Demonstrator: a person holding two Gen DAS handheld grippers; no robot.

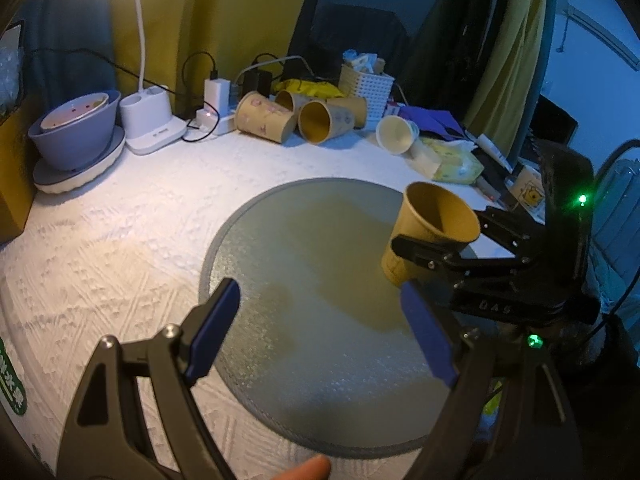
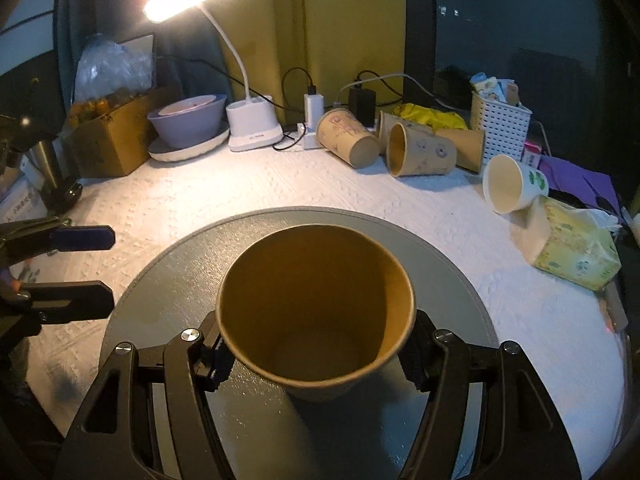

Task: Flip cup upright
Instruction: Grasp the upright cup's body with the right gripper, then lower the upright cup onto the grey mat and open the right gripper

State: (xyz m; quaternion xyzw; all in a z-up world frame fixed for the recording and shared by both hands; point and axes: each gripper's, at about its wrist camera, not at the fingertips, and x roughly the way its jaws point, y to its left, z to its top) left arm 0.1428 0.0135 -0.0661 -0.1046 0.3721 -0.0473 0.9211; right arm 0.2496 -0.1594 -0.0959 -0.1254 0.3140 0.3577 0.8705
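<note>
Our right claw (image 2: pixel 316 356) pinches the brown paper cup (image 2: pixel 316 308) by its sides (mouth up) to seat it on the grey round mat (image 2: pixel 452 280). Our left claw (image 1: pixel 320 332) gapes wide, empty.

Cup (image 2: pixel 316 320) matt brown paper; mat (image 1: pixel 320 240) grey, fine-grained; tablecloth (image 1: pixel 120 240) embossed white.

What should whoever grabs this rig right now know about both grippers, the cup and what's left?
Right gripper: jaws shut on the brown paper cup, gripping its sides below the rim.
Left gripper: jaws open, holding nothing, over the round grey mat.
Cup: mouth up and nearly upright, tilted slightly, at the right side of the mat; whether its base touches the mat is unclear.
Done: the flip itself looks essentially complete.
Left: probably level the cup, set it on the mat, open the right jaws and back away. The cups lying at the back of the table are apart from this.
</note>
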